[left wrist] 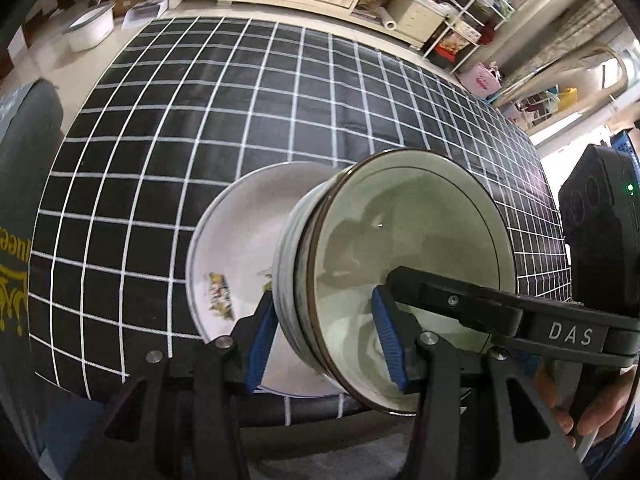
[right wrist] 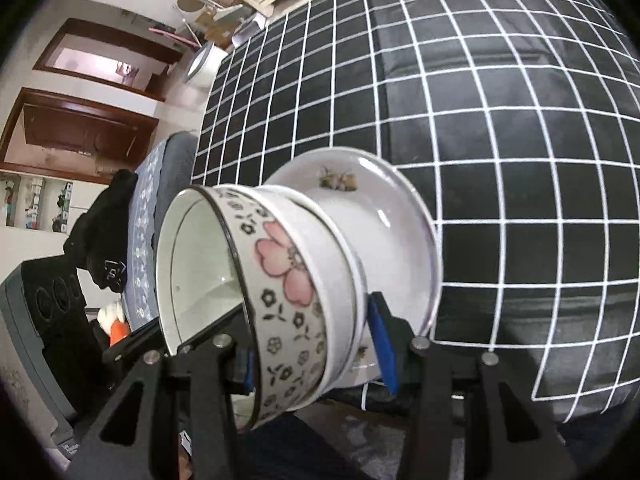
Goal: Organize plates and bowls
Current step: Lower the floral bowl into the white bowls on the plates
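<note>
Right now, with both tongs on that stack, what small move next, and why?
Probably lower it level onto the checked cloth. Left tongs and right tongs both clamp bowl and plate together, tilted, near the table's front edge.

Left tool (left wrist: pixel 326 344) and right tool (right wrist: pixel 316 344) angled downward, blue pads clamped (part-open)

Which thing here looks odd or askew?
The bowl and plate under it are tipped steeply on edge, clamped between both grippers, left and right, over the checked tablecloth. Nothing looks spilled or broken.
</note>
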`<state>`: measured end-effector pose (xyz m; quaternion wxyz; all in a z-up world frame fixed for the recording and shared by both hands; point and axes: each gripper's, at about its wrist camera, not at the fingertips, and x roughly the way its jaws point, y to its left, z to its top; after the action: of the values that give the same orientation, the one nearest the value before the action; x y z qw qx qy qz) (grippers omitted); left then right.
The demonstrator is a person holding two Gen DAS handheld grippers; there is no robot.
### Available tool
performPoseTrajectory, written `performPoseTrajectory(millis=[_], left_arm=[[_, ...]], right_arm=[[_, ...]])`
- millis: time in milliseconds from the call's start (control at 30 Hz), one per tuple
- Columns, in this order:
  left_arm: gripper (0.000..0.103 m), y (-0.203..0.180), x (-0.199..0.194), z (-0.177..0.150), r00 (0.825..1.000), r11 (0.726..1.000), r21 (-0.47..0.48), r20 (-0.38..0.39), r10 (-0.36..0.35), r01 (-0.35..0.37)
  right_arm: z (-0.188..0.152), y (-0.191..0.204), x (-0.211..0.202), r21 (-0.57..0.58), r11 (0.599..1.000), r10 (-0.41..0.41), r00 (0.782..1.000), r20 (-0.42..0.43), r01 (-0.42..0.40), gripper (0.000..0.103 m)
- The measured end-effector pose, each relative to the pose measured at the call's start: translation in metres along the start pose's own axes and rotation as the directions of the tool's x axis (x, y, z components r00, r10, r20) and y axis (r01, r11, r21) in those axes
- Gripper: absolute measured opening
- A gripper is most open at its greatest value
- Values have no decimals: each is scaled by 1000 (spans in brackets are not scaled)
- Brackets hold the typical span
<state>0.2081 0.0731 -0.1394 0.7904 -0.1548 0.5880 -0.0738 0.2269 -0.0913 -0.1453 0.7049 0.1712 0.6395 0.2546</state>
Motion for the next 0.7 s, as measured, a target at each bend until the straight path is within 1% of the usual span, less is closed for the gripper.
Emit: performPoseTrajectory(millis=[267, 433, 700], left_arm=[[47, 20, 5, -5, 1000, 1000, -23, -19, 3, -3], [47, 25, 12, -7, 999, 999, -26, -26, 26, -27], [47, 28, 14, -5, 999, 999, -24, -23, 25, -25]], right_arm=[[8, 8, 22, -6, 1000, -19, 999, -31, 19, 49], [6, 5, 30, -5, 999, -44, 998, -40, 44, 50], [7, 6, 29, -25, 998, -57, 998, -32, 56, 50]])
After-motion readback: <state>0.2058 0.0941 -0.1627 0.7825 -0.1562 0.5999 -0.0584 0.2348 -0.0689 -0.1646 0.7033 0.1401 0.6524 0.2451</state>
